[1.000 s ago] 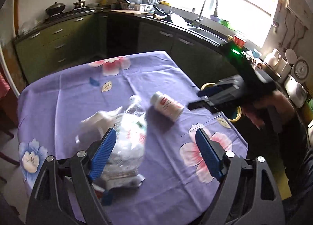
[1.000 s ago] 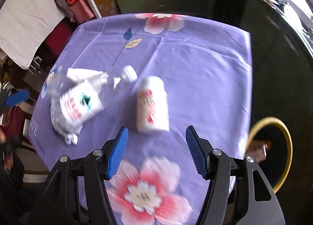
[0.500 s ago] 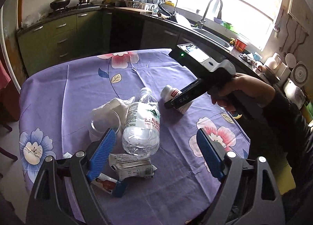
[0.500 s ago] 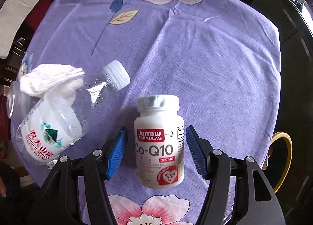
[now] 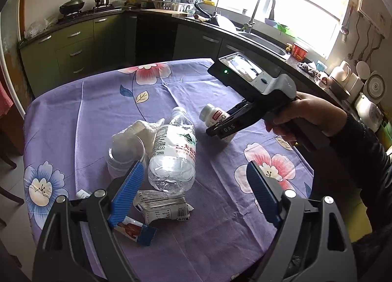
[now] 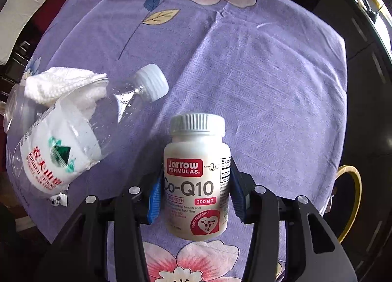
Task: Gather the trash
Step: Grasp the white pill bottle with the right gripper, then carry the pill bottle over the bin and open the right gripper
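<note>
Right claw (image 6: 194, 193) has closed in since half a second ago: blue pads (image 6: 153, 202) that stood apart from the supplement bottle (image 6: 197, 179) now press both its sides, so it grips the bottle, which lies on its side on the purple floral cloth of the worktop (image 6: 257, 66), cap pointing away. Left claw (image 5: 193, 193) is wide open, holding nothing, hovering over the near trash. Left wrist view shows what the right one misses: white snack wrapper (image 5: 161, 206) just below the water bottle (image 5: 174, 149), a red-blue wrapper (image 5: 134, 229) by the left pad, clear plastic cup (image 5: 125, 154) touching the white tissue (image 5: 144, 130), plus the right hand (image 5: 299, 117) on the gripper handle. Right wrist view alone shows the yellow-rimmed bin (image 6: 350, 198) beyond the worktop edge and the Co-Q10 label.
</note>
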